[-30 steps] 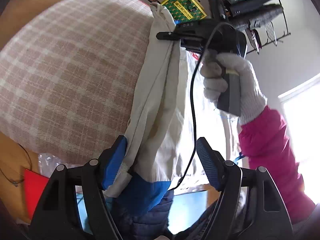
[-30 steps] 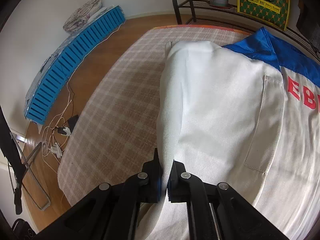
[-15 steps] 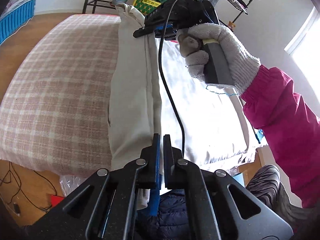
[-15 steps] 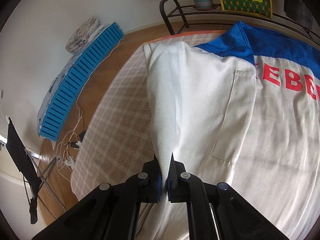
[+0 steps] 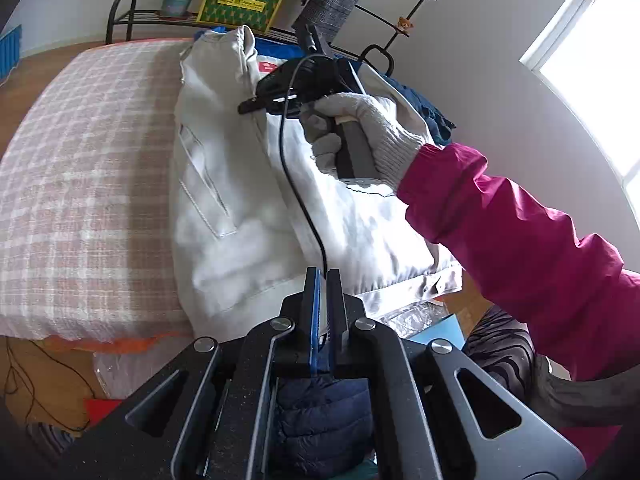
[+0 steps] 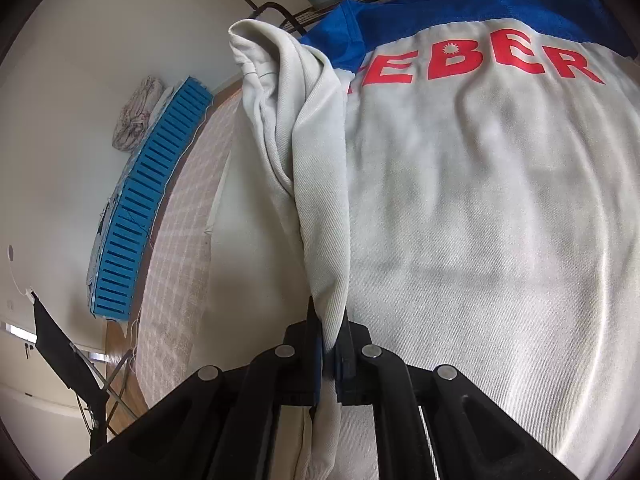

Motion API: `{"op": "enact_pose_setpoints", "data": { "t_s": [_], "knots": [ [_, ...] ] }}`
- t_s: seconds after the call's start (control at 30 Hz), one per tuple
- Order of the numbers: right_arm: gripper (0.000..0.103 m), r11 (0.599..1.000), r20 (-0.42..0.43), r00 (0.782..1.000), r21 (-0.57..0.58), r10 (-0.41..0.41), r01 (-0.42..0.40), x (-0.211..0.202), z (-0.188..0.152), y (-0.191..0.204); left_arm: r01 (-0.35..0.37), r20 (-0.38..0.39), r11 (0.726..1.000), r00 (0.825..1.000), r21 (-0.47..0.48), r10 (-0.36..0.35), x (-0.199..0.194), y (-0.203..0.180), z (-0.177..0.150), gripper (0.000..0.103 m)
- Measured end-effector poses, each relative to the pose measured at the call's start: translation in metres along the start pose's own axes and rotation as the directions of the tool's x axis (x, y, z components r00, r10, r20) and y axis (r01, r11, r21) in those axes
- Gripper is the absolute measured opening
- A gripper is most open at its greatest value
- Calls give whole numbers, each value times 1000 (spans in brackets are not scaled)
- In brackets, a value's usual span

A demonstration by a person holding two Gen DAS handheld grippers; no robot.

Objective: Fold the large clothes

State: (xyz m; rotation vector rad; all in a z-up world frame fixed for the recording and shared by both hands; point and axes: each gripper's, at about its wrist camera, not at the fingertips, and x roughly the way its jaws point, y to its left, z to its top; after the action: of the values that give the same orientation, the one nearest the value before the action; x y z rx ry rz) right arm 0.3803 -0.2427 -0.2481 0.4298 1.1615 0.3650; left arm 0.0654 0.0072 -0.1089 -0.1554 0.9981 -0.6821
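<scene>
1. While the white jacket [image 5: 248,184] lies spread on the checked bed [image 5: 80,184], the right tool [image 6: 329,336] is clenched on a bunched fold of its cloth, lifted above the jacket's back.
2. Red letters [image 6: 476,60] and a blue yoke [image 6: 460,4] sit beyond that fold.
3. At the jacket's near hem, the left tool [image 5: 323,280] is clenched tight; whether it pinches cloth I cannot tell.
4. A gloved hand [image 5: 360,128] in a pink sleeve [image 5: 520,240] holds the right tool over the jacket.
</scene>
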Motion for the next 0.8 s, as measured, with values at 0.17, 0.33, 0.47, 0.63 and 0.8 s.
{"op": "enact_pose_setpoints", "data": {
  "t_s": [0.17,0.33,0.47,0.63,0.8],
  "knots": [
    [17,998,6,998,-23,-61,61,-10,-8,4,-139,44,990,989,5,139,-2,27,6,0],
    [47,996,40,996,-53,-75,77,-37,-9,-1,-178,19,984,984,11,178,32,47,8,0],
    [66,996,109,993,-65,-46,53,-57,8,1,-121,-31,993,992,6,122,58,45,1,0],
    [77,992,167,984,-97,-62,79,-47,42,12,-92,-41,996,995,12,93,66,35,-5,0],
    [58,996,162,984,-36,-73,80,-13,70,5,-70,-55,997,996,14,71,73,30,-7,0]
  ]
}}
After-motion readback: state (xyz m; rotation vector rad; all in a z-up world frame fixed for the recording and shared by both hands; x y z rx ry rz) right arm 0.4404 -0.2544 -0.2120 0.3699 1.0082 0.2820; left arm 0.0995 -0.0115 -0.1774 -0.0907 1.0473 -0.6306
